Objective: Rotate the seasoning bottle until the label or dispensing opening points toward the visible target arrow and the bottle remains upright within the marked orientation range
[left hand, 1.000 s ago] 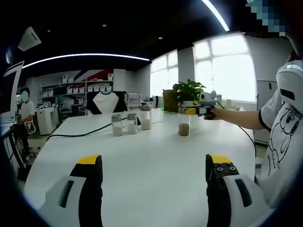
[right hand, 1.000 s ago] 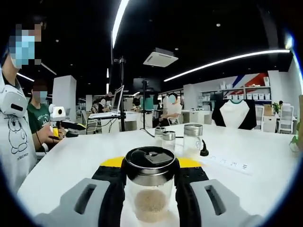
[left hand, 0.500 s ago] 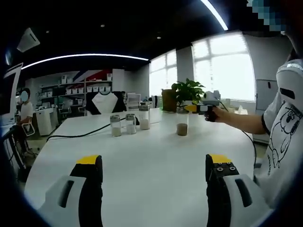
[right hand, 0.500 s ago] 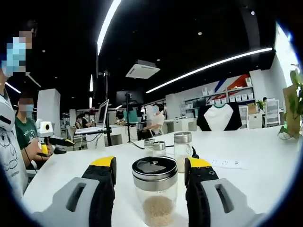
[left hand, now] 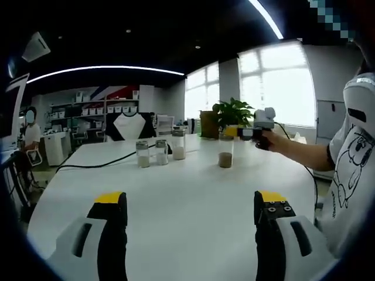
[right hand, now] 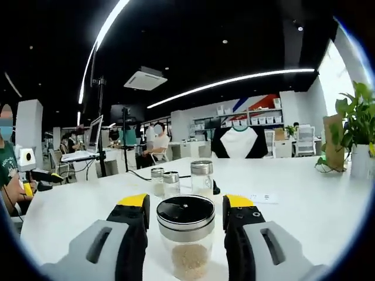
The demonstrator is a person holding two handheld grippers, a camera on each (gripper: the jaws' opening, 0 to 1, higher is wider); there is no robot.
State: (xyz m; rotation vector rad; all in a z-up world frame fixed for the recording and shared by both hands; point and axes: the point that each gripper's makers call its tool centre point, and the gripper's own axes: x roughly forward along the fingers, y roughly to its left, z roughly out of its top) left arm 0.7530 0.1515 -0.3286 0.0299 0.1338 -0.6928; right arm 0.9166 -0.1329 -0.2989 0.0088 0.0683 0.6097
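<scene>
The seasoning bottle is clear glass with a dark, steel-rimmed lid and brown grains at its bottom. It stands upright on the white table. My right gripper is open, with one jaw on each side of the lid and a narrow gap to it. In the left gripper view the same bottle stands far across the table, with the right gripper just behind it in a person's hand. My left gripper hangs open low over the near table, holding nothing.
Three more shakers stand in a row left of the bottle, with a black cable running past them. A potted plant sits at the far edge. A person in a white shirt stands at the right. The left gripper shows far left.
My right gripper was shut on the bottle's lid a second ago; its jaws have since spread and drawn back slightly. The bottle stays upright on the table. The left gripper has held still.
</scene>
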